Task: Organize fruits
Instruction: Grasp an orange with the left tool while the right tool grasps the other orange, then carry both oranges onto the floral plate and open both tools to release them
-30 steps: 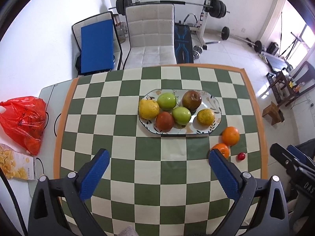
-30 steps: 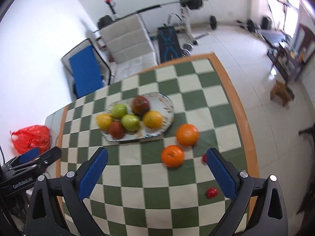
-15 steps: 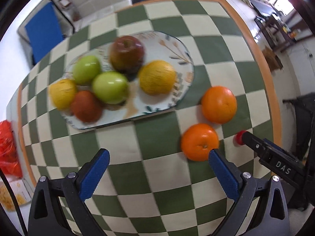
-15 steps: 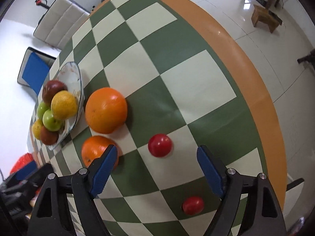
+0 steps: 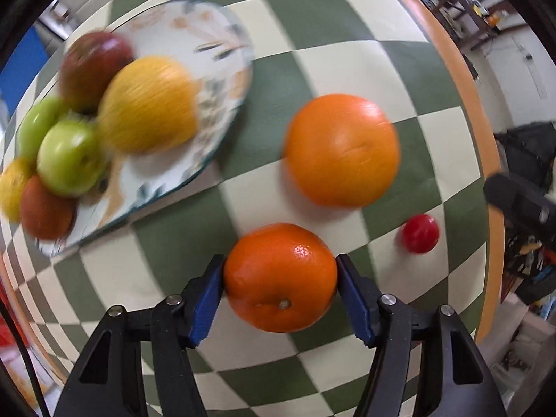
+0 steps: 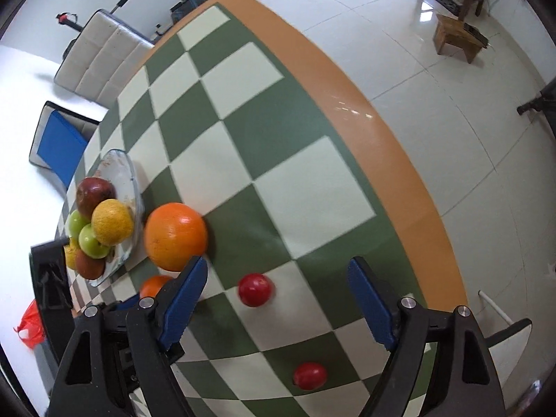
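No legible text, label, brand or number in either wrist view. The plate carries only a painted leaf pattern, blurred in the left view, with no lettering. The dark device at the left edge of the right view shows no readable marking.
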Tool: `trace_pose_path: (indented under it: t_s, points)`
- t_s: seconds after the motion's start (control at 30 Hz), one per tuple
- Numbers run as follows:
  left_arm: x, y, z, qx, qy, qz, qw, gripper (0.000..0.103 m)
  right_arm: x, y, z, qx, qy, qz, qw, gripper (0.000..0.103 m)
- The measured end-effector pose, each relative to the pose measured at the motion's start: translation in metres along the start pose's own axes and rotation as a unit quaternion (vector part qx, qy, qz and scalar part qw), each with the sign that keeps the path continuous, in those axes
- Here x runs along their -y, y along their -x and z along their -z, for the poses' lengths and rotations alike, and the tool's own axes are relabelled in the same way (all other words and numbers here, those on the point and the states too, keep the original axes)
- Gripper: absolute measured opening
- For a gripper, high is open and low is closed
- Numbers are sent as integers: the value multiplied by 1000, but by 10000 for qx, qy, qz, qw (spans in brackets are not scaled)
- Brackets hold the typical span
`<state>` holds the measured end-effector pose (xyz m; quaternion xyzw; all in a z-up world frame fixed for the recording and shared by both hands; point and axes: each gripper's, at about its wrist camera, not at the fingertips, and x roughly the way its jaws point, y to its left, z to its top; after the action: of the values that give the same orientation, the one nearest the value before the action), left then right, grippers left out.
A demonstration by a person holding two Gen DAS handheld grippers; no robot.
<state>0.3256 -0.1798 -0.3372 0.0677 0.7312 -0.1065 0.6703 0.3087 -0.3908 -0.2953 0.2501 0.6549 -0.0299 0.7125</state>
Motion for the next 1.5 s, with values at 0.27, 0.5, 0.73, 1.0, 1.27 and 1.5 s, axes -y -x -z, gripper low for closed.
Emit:
trace_pose_path:
  t_s: [0.27,0.5,0.73,1.0,1.27,1.5]
  points:
    - [-88,12,53,-24,996,-14,9950,61,-79,-46,-15,-368,761,-92,9964,85]
    - [-119,1,64,-11,1431,118,9896,61,-112,-84,-16,-658,1168,247,9907,68]
    - [-120,4,70,119,1469,169,9889,61,-119,-92,24,-829,1758,417,9800,67]
    - [-108,28,46,322,1428,440,9882,60,-101,-88,19,-958,1174,-203,9882,67]
    - [-118,99,4,791,1761,1314,9724,60,-115,-52,-3,-679,855,-977,9892,67]
    - [-125,137,-72,1037,1439,1200,9768,60,-138,-34,-53,-239,835,-1237,9885,67]
